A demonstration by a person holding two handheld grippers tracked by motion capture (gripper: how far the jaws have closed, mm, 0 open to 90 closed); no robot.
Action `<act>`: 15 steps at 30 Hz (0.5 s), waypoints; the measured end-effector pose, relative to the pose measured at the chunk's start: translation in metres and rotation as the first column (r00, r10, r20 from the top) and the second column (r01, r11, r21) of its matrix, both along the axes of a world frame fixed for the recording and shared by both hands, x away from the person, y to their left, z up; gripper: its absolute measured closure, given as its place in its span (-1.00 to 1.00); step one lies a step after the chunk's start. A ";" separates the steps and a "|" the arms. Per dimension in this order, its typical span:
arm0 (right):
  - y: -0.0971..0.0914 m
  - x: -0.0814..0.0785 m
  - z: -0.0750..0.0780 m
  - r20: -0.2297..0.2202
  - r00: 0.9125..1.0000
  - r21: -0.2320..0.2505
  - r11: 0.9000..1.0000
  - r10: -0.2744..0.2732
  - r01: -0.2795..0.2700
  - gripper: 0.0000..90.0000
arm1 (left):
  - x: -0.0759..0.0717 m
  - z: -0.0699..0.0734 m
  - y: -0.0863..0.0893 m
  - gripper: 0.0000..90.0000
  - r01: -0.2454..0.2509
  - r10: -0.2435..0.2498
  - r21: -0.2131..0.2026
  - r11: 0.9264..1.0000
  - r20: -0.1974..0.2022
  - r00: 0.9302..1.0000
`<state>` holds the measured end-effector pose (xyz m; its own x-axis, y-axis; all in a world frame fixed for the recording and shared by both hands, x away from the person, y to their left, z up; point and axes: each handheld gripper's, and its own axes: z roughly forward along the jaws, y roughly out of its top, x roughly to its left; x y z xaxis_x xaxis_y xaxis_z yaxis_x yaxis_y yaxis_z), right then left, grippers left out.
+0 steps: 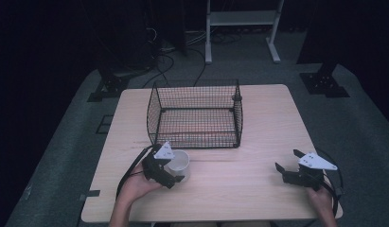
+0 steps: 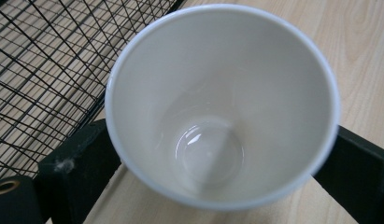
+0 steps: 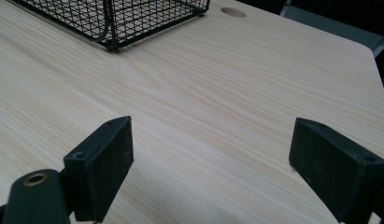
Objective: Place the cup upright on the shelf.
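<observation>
The room is dark, and the floor fades to black at the edges of the high view. The table is the brightest part, with a soft bluish tint. The high view looks a bit fuzzy. Up close, the white cup looks sharp, with small shiny spots at its bottom. The wood grain shows clearly between soft, faint shadows.

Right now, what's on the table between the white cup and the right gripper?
Nothing: in the high view, bare wooden table runs from the white cup, which sits between the left gripper's jaws, to the right gripper. The wire basket stands farther back.
</observation>
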<state>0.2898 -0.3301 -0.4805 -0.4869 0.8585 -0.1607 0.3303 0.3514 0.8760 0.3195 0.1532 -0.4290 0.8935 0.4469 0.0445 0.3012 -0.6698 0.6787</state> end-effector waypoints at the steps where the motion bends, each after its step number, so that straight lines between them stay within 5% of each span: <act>1: 0.000 0.000 0.000 0.000 1.000 0.000 1.000 0.000 0.000 -0.71 | 0.001 0.000 0.000 -0.85 0.003 -0.003 -0.008 1.000 -0.012 1.000; 15: 0.000 0.000 0.000 0.002 1.000 0.001 1.000 0.001 -0.001 -0.71 | 0.008 0.002 -0.005 -0.53 0.016 -0.015 0.022 1.000 -0.056 0.998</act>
